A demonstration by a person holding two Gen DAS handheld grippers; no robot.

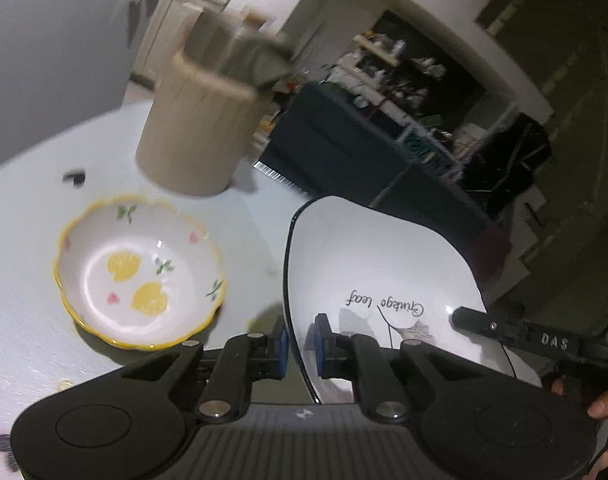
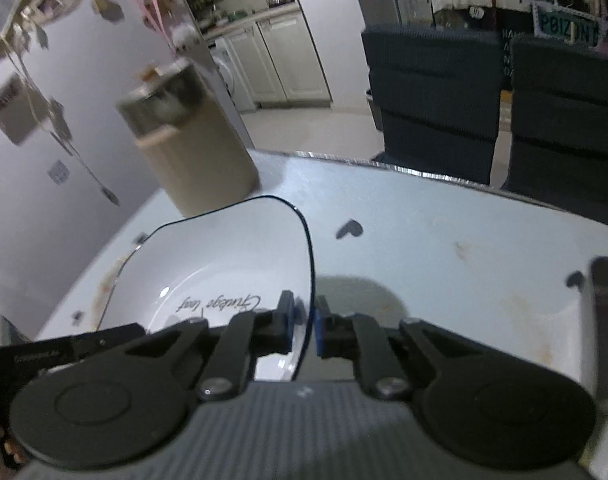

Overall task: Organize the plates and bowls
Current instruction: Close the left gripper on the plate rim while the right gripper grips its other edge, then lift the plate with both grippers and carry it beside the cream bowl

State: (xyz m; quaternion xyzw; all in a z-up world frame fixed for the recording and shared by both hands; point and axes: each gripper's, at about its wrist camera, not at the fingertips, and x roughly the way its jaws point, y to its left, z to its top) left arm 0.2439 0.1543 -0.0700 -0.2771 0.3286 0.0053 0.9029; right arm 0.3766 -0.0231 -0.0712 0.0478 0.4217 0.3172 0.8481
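A white squarish plate (image 1: 368,264) with a thin black rim and handwritten lettering hangs tilted above the table. My left gripper (image 1: 302,350) is shut on its left rim, one blue pad on each face. My right gripper (image 2: 304,330) is shut on the opposite rim of the same plate (image 2: 224,256); its finger shows in the left wrist view as a black bar (image 1: 504,330) at the plate's right. A scalloped bowl (image 1: 140,272) with a yellow rim and lemon and flower prints rests on the table, left of the plate, apart from both grippers.
A tall beige cylinder container (image 1: 196,136) stands at the back of the pale table (image 2: 444,248). Two dark chairs (image 2: 436,96) stand beyond the table's far edge. A grey box-like object (image 2: 606,320) sits at the right edge. A hand (image 1: 606,404) shows at lower right.
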